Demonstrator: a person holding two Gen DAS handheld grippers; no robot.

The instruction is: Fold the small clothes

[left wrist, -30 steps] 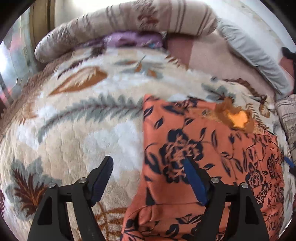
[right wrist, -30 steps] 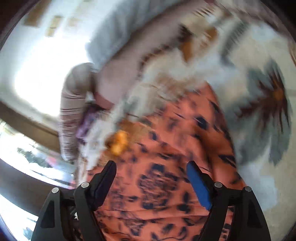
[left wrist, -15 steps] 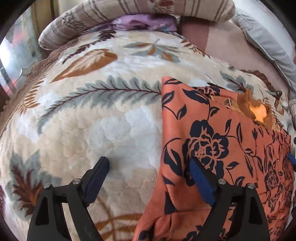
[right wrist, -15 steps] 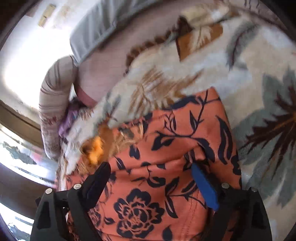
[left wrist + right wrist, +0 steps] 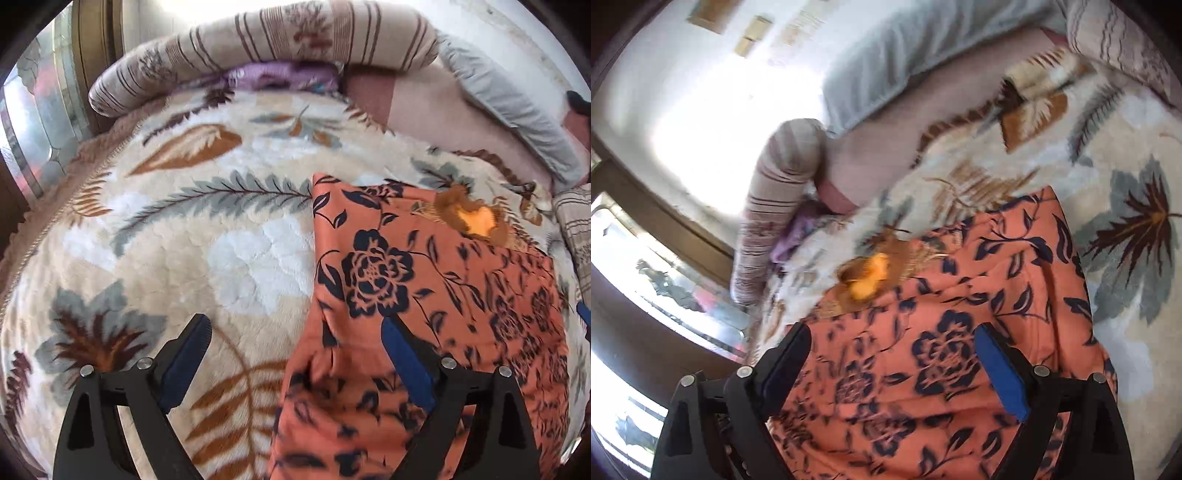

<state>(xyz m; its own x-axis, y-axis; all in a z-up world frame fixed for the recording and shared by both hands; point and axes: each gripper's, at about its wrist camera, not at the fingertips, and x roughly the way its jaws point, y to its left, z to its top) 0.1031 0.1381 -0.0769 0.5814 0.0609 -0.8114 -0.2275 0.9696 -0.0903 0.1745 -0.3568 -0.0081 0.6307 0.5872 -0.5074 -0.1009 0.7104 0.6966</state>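
Observation:
An orange garment (image 5: 373, 266) with a dark blue flower print lies flat on a floral fleece blanket (image 5: 221, 229). My left gripper (image 5: 294, 322) hovers over the garment's left edge, one finger above the blanket and the other above the cloth. Its jaws are opening and nothing is pinched between them. My right gripper (image 5: 892, 330) hangs over the middle of the garment (image 5: 960, 280). Its jaws are opening too, and the pads do not touch the cloth. A brown and yellow patch (image 5: 868, 277) shows at the garment's far edge.
A striped bolster (image 5: 295, 33) and a purple cloth (image 5: 284, 75) lie along the far side of the bed. A grey pillow (image 5: 517, 122) lies at the right. A window (image 5: 665, 280) runs beside the bed. The blanket (image 5: 1126, 155) spreads wide around the garment.
Both pairs of jaws stand wider than a second ago. The left gripper has shifted along the garment's left edge. The right gripper has lifted off the cloth, so more of the garment shows.

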